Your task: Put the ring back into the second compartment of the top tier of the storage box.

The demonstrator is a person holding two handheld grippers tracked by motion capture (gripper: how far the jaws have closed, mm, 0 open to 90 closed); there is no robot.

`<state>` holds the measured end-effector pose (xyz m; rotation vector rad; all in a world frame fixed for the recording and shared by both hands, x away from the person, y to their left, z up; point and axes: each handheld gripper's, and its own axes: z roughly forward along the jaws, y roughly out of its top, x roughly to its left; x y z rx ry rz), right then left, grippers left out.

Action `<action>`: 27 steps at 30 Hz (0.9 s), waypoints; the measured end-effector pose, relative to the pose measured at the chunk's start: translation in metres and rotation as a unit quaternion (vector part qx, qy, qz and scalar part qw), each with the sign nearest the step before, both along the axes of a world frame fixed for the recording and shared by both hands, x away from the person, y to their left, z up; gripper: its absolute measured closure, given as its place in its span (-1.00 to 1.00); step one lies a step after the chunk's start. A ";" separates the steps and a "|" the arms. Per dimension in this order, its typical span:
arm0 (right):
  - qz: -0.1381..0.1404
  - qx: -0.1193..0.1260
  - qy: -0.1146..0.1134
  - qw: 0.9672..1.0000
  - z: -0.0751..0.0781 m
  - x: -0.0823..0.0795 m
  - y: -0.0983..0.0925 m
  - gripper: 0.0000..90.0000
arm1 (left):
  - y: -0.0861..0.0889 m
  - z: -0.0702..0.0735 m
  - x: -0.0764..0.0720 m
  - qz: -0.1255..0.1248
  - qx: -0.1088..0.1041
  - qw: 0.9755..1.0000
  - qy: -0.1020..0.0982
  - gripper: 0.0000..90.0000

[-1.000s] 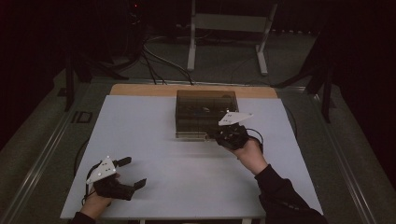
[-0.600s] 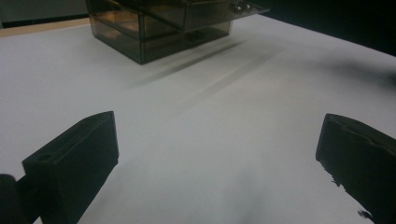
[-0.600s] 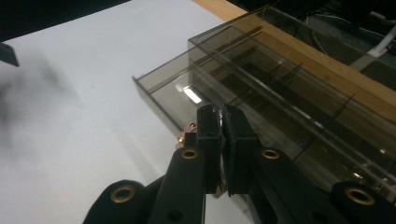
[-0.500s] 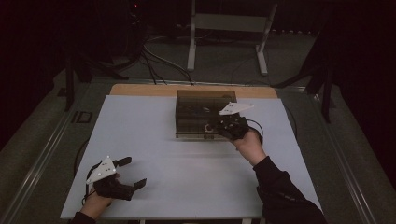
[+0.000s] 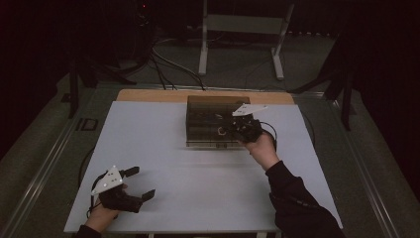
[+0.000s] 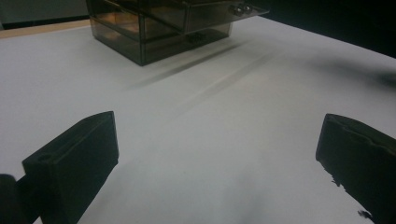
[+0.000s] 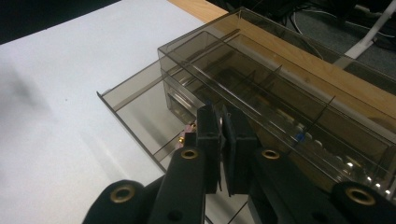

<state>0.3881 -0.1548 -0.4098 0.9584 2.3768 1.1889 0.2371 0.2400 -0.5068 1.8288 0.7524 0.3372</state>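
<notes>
Over the box front, my right gripper has its jaws closed on something thin, maybe a small silvery piece; I cannot tell what. Since a second ago it moved from the box's right side toward the pulled-out drawer, so I judge placing comes next. Well apart from the box, my left gripper rests with jaws wide, holding nothing.

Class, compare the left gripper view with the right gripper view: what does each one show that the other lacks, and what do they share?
Left gripper view alone: the left gripper with its black jaws wide apart over bare white tabletop, and a round knob on a drawer front. Right gripper view alone: the right gripper with jaws nearly together on something thin, the pulled-out drawer and the inner dividers. Both: the smoky transparent plastic drawer box on the tabletop.
</notes>
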 end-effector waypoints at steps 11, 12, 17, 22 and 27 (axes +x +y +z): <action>0.001 0.000 -0.002 1.000 -0.002 0.008 0.007 0.91 | 0.000 0.000 0.000 0.000 0.000 1.000 0.000 -1.00; -0.001 -0.001 -0.001 1.000 -0.003 0.009 0.007 0.91 | 0.000 0.000 0.000 -0.001 0.001 1.000 0.001 -1.00; -0.005 -0.003 0.003 1.000 -0.006 0.013 0.009 0.90 | 0.001 0.000 0.000 0.000 -0.001 1.000 0.000 -1.00; -0.021 -0.004 0.005 1.000 -0.006 0.014 0.008 0.54 | 0.000 0.000 0.000 -0.001 0.000 1.000 -0.001 -1.00; -0.017 0.001 0.006 1.000 -0.001 0.009 0.008 0.18 | 0.000 0.000 0.000 0.000 0.001 1.000 0.000 -1.00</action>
